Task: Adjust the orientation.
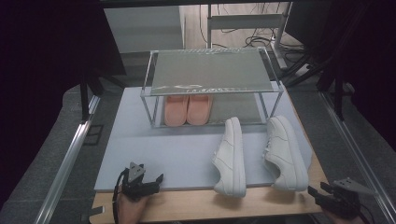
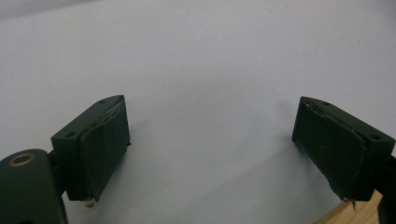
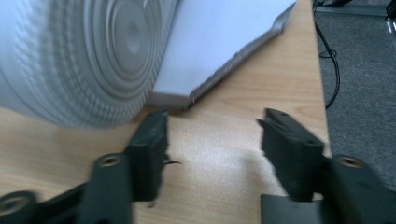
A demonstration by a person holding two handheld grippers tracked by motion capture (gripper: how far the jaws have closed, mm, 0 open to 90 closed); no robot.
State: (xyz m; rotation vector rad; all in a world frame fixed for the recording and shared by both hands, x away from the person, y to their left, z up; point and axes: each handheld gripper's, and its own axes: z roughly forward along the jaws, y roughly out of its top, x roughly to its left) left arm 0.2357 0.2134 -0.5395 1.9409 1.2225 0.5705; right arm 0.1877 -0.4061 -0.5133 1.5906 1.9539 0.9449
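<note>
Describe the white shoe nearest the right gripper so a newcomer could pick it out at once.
Start at the clear two-tier rack at the far end of the pale mat, with pink slippers on its lower level. Two white sneakers lie on their sides in front of it. Yours is the right white sneaker, by the mat's right edge, closest to the right gripper.

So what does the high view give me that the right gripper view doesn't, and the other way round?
High view alone: the clear shelf rack with pink slippers beneath it, the left white sneaker lying on its side, and the left gripper. Right gripper view alone: the ringed tread of a sneaker sole close up, and the right gripper with nothing between its jaws. Both: the right white sneaker, pale mat and wooden tabletop.
</note>
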